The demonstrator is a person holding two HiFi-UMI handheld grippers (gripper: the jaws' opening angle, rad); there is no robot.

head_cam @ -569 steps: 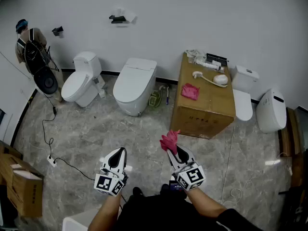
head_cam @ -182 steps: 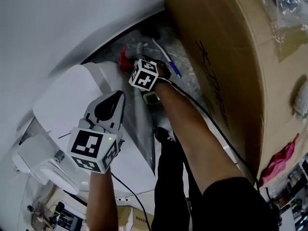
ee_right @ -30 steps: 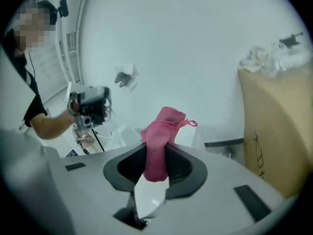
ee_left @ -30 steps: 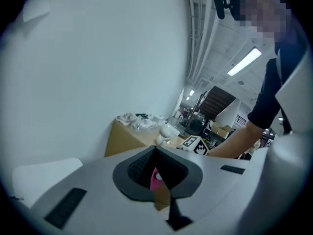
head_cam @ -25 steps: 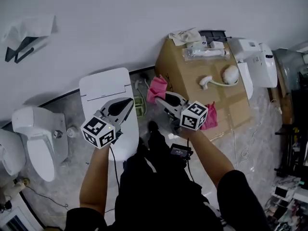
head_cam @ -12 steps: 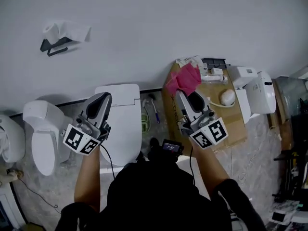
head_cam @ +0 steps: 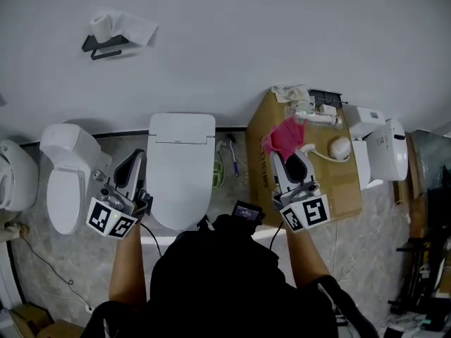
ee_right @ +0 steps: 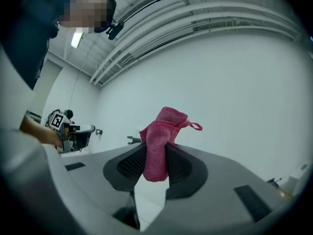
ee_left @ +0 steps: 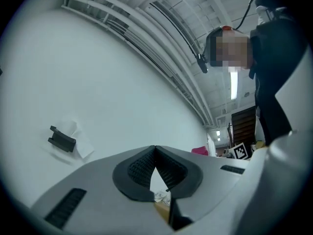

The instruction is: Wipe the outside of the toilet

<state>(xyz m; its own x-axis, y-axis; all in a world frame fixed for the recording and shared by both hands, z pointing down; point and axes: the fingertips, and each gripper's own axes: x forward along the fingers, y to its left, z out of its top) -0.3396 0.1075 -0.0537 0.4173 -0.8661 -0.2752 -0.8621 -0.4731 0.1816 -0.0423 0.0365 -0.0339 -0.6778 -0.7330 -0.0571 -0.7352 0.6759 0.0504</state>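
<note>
A white floor-standing toilet (head_cam: 180,167) with its lid down stands against the wall, straight below me. My left gripper (head_cam: 135,158) hovers at its left side, shut with nothing between its tips (ee_left: 155,148). My right gripper (head_cam: 282,155) is held over the cardboard box (head_cam: 338,189) to the toilet's right, shut on a pink cloth (head_cam: 284,136). In the right gripper view the cloth (ee_right: 160,143) bunches up between the pads, pointing at the bare wall.
Another white toilet (head_cam: 65,174) stands left of the first, and a third fixture (head_cam: 384,153) right of the box. The box top carries a hand shower (head_cam: 337,148) and packets. A toilet-roll holder (head_cam: 113,34) hangs on the wall. Brushes (head_cam: 229,157) lie between toilet and box.
I have straightened up from beside the toilet. Both grippers have drawn back toward me over the last second, the right one carrying the pink cloth from the gap by the box.
</note>
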